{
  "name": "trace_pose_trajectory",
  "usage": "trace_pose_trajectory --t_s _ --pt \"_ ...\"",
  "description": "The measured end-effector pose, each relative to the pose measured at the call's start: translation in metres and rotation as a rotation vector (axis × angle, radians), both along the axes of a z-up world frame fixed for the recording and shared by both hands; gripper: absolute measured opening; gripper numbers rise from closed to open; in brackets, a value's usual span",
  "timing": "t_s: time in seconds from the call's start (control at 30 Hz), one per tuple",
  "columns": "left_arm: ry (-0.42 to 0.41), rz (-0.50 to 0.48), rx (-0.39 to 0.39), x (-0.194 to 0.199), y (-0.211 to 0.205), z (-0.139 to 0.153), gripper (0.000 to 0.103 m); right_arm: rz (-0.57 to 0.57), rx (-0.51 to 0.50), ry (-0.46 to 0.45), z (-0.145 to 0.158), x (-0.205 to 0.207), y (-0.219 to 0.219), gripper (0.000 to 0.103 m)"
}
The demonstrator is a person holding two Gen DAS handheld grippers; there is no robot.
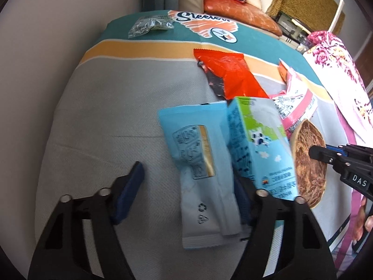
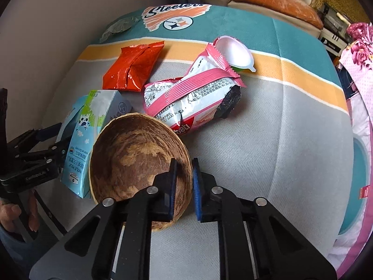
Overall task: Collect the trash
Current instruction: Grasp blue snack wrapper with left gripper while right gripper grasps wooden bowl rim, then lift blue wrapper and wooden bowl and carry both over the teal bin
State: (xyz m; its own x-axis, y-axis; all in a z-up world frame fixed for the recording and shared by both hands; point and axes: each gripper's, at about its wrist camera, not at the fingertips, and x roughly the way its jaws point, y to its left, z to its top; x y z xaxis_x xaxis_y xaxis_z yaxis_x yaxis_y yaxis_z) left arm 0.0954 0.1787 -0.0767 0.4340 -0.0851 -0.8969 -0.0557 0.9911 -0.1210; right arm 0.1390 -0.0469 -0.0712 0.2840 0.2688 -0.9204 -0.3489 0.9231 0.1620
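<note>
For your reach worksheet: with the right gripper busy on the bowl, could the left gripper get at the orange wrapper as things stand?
Probably yes. The orange wrapper lies flat and uncovered beyond the blue packet and milk carton. The left gripper straddles the packet, so it would need to lift over both first.

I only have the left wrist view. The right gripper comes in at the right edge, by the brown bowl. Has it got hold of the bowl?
Observer: Yes. The right wrist view shows the right gripper shut on the rim of the coconut-shell bowl, one finger inside and one outside.
Operator: Is any trash hidden from me behind the pink wrapper?
Observer: Yes, a white plastic scoop lies at the far end of the pink wrapper, partly tucked under it.
</note>
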Motion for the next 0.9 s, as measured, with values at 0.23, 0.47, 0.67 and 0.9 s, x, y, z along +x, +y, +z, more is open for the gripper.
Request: trace_pose_trajectory --t_s 0.23,0.47,0.67,0.9 --pt "-0.006 0.022 -0.036 -0.001 0.0 0.004 0.029 -0.017 0.017 -0.042 0.02 -0.012 -0.012 0.005" --pt "-0.062 0.048 -0.065 -0.003 0.005 0.029 0.029 -0.084 -0.034 -0.117 0.041 -0.017 -0.044 0.005" --pt "-0.114 -0.028 -0.106 0.004 -0.025 0.054 0.029 -0.161 -0.052 -0.176 0.06 -0.017 -0.08 0.005" --pt "-0.122 -0.197 -0.148 0.024 -0.098 0.068 0.029 -0.258 -0.046 -0.242 0.082 -0.015 -0.132 0.005"
